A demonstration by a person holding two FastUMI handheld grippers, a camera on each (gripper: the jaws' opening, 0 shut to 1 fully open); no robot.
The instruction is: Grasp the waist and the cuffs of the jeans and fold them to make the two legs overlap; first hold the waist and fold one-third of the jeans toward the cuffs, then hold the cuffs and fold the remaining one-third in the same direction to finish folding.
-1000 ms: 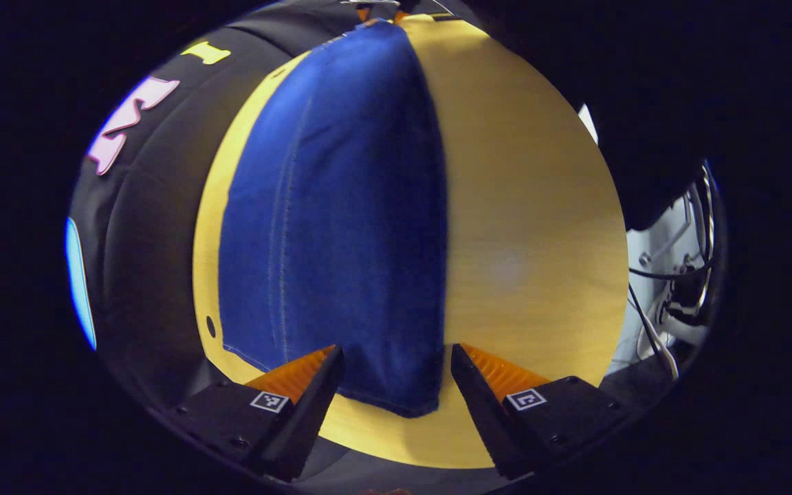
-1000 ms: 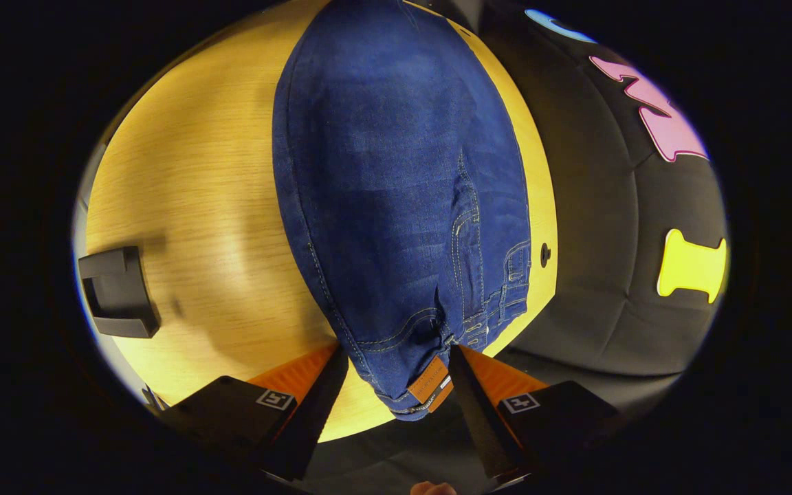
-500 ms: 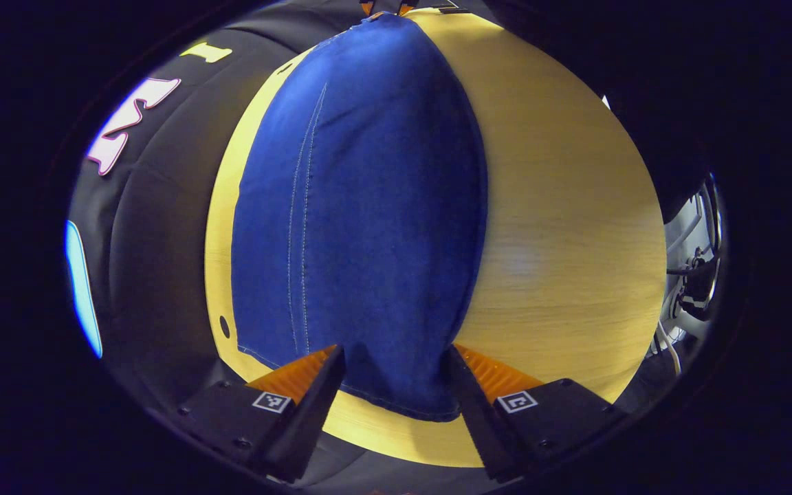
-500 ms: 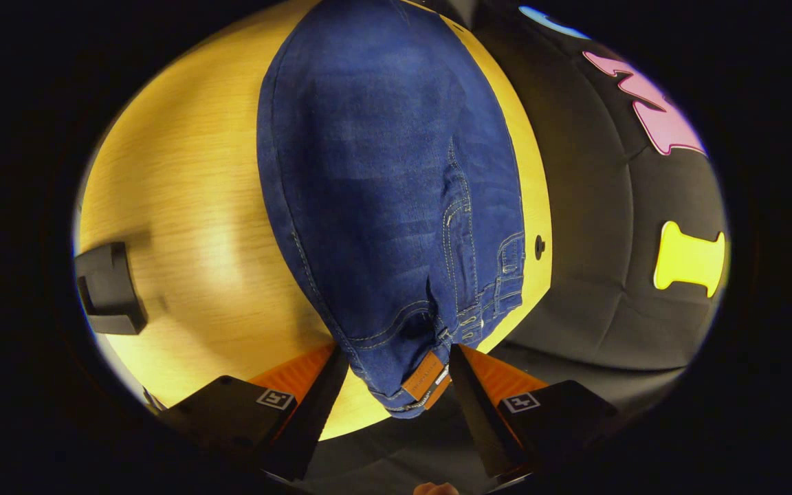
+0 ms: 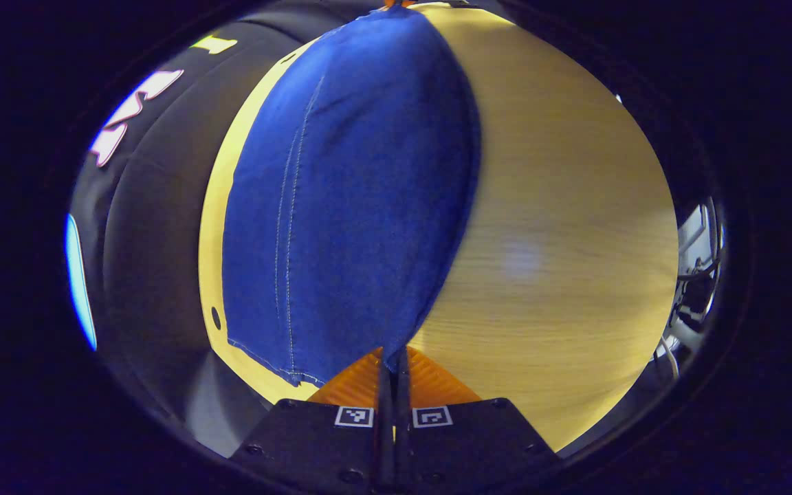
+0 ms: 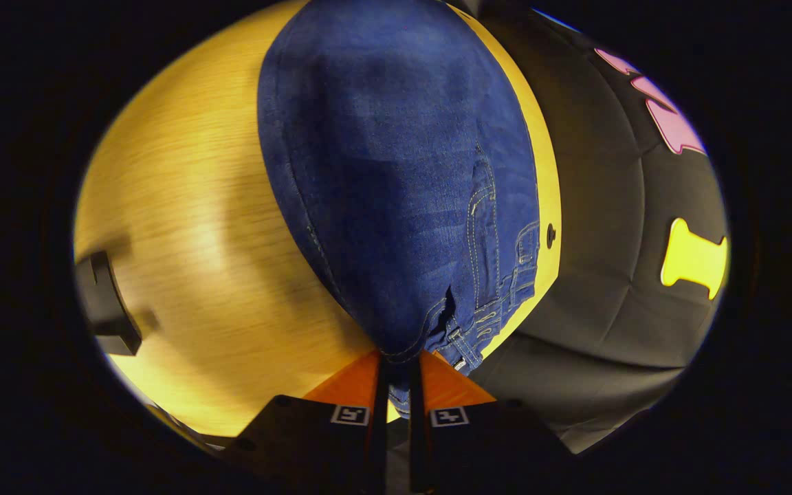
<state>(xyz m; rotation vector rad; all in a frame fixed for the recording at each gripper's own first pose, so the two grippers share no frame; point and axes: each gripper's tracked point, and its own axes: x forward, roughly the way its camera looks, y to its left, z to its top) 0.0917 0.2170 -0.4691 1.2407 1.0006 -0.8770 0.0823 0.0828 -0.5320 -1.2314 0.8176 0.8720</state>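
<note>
Hand-held grippers (image 5: 393, 357) (image 6: 396, 364) clamped on jeans (image 5: 348, 199)

A pale wood-grain counter (image 6: 183, 227) carried a black block-shaped object (image 6: 104, 306) near one edge; white cables and metal hardware (image 5: 695, 275) showed beyond another edge.

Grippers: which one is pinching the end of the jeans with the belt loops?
The right gripper. Its end of the jeans has belt loops; the left gripper pinches the plain cuff end.
</note>
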